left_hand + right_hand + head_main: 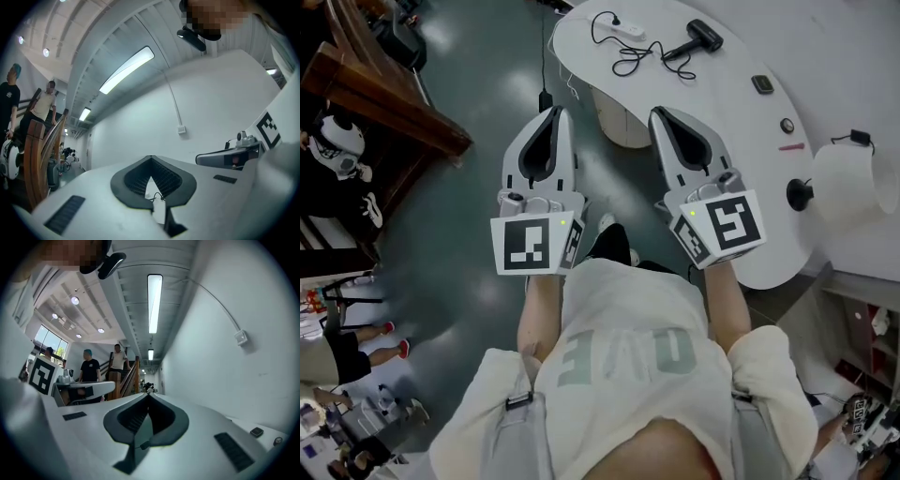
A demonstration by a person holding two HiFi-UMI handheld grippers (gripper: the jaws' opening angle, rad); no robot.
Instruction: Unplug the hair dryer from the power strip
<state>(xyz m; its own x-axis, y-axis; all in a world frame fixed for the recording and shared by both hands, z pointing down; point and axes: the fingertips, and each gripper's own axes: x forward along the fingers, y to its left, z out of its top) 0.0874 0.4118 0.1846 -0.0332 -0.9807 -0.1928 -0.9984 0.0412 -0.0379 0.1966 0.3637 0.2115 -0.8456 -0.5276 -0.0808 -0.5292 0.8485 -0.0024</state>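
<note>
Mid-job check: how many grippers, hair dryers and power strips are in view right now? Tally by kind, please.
Grippers: 2, the left gripper and the right gripper, both shut and empty
Hair dryers: 1, the black hair dryer
Power strips: 1, the white power strip
Total: 4

On the white curved table (741,141), the white plastic power strip (627,31) lies at the far end. The black hair dryer (698,37) lies just right of it, and a black tangled cable (633,61) lies between and before them. The left gripper (553,111) and the right gripper (659,112) are side by side near the table's edge.
</note>
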